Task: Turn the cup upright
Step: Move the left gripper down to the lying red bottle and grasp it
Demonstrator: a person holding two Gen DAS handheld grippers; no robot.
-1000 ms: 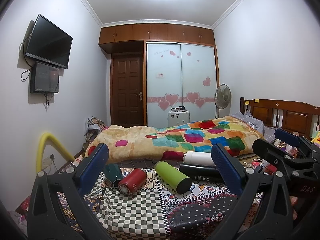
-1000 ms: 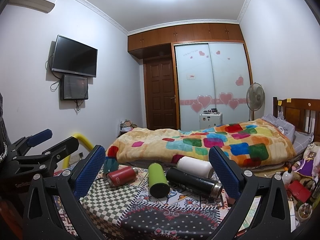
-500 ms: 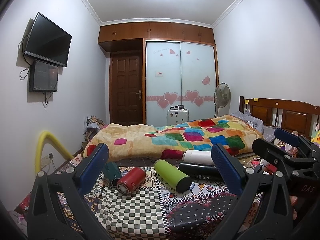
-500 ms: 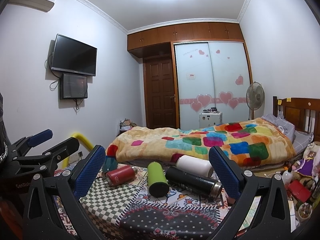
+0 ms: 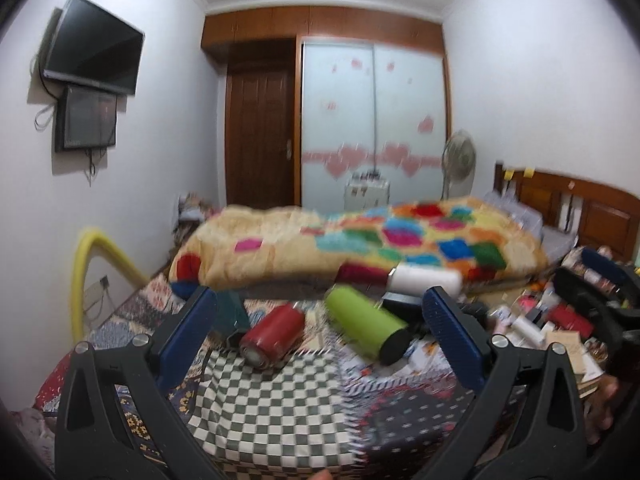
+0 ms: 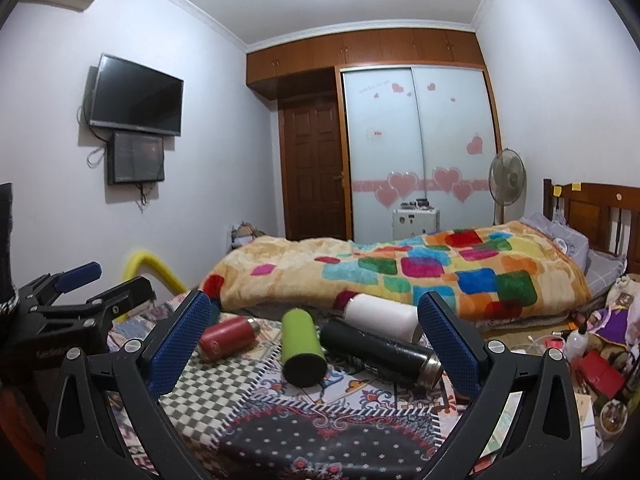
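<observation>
Worktop (image 6: 208,396): covered in patchwork cloth, checked green-and-white panel at lower left of frame, dark floral panel at lower centre. Lying on their sides on it, left to right: red cup (image 6: 226,337); green cup (image 6: 301,346), dark end toward the camera; black flask (image 6: 380,352), touching the white cup (image 6: 380,314) behind it. A dark teal item (image 5: 232,314) lies just left of the red cup.

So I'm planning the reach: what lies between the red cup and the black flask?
The green cup lies on its side between the red cup and black flask, seen in the right wrist view.
</observation>
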